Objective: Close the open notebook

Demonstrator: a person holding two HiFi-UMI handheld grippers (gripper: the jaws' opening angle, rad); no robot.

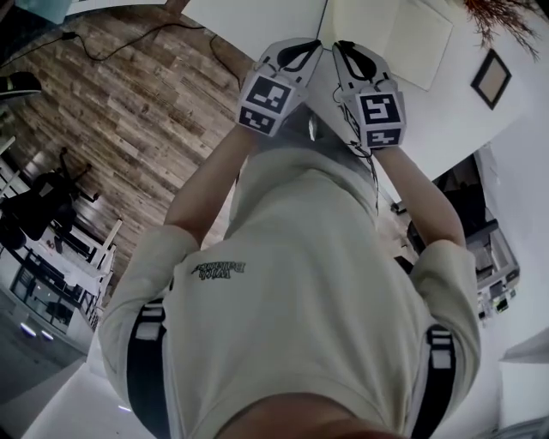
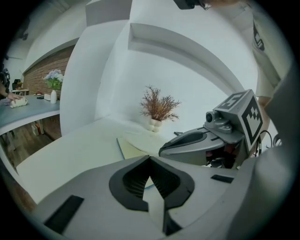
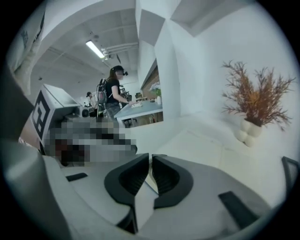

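The notebook (image 1: pixel 403 39) lies open on the white table (image 1: pixel 257 17), its cream pages up; it also shows as the pale pages (image 2: pixel 127 149) and the flat sheets (image 3: pixel 206 145). Both grippers reach side by side to its near left edge. My left gripper (image 1: pixel 310 47) (image 2: pixel 150 160) has its jaw tips touching, with nothing between them. My right gripper (image 1: pixel 345 47) (image 3: pixel 151 158) shows only a hairline slit between its jaws; I cannot tell whether a page edge sits in it. From the left gripper view it (image 2: pixel 164 151) rests low over the pages.
A dried plant in a white vase (image 1: pixel 502 17) (image 2: pixel 158 108) (image 3: pixel 255 103) stands behind the notebook by the wall. A small framed picture (image 1: pixel 491 77) lies at the table's right. A person (image 3: pixel 112 91) stands at a far counter. Wooden floor (image 1: pixel 103 103) lies to the left.
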